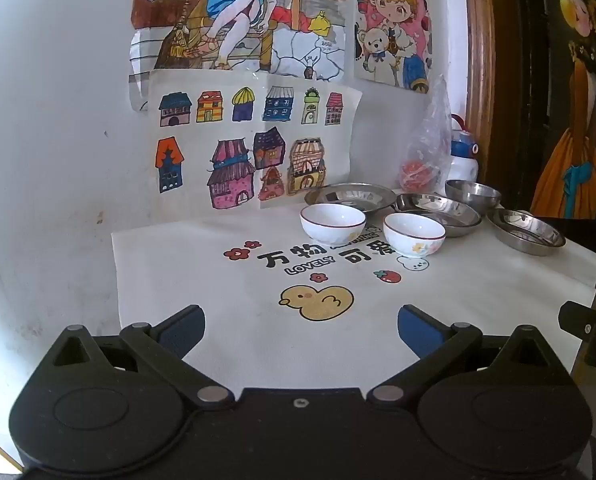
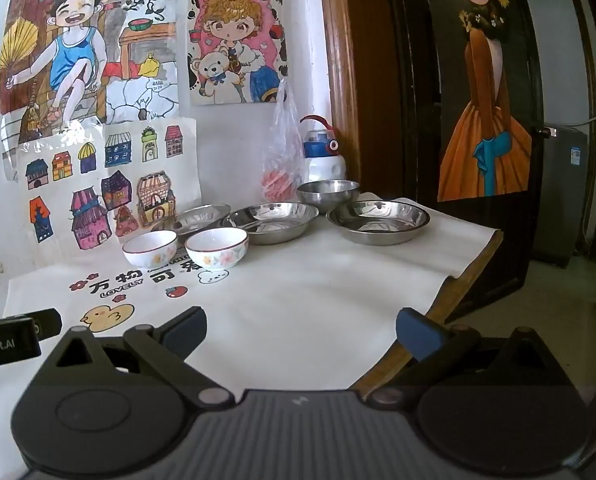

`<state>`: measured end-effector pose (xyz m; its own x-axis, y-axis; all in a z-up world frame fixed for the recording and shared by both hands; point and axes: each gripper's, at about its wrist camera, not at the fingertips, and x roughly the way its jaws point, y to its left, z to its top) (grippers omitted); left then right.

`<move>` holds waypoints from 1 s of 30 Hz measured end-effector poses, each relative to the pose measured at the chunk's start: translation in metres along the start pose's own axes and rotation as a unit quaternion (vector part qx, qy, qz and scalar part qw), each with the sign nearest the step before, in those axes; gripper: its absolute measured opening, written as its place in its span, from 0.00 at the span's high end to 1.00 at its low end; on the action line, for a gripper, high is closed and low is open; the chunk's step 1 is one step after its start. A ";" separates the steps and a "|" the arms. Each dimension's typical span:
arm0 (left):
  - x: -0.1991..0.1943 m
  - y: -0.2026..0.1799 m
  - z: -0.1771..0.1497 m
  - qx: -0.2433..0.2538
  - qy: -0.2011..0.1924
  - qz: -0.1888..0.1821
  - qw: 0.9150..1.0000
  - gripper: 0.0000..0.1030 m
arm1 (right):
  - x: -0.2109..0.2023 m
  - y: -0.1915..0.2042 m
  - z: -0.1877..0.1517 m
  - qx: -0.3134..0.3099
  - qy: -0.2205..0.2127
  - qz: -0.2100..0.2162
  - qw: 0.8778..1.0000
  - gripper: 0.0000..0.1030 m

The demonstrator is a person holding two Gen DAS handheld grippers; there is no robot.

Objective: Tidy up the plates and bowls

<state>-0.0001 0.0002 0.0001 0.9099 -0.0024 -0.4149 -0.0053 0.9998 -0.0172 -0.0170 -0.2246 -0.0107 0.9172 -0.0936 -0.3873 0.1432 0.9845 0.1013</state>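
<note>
Hovering released, left claw [image 1: 299, 326] and right claw [image 2: 299, 330], two white bowls [image 2: 150, 247] empty, steel plates [image 2: 378, 218] empty.

I see two white floral ceramic bowls [image 2: 150, 247] [image 2: 216, 247] upright mid-table, with three shallow steel plates [image 2: 273, 221] [image 2: 379, 219] [image 2: 196, 218] and a steel bowl [image 2: 328, 194] along the far edge.

Soft daylight, sharp focus, fisheye-bent dark corners.
</note>
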 end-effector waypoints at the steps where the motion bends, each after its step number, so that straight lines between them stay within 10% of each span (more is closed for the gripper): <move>1: 0.000 0.000 0.000 0.001 0.000 0.001 1.000 0.01 | 0.000 0.000 0.000 0.000 0.000 0.000 1.000 0.00; 30: 0.000 0.000 0.000 0.003 0.001 0.001 1.000 0.01 | 0.000 0.001 0.000 0.000 -0.002 -0.001 1.000 0.00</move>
<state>0.0000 0.0000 0.0000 0.9094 -0.0006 -0.4159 -0.0047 0.9999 -0.0118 -0.0170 -0.2236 -0.0101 0.9185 -0.0963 -0.3835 0.1448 0.9844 0.0997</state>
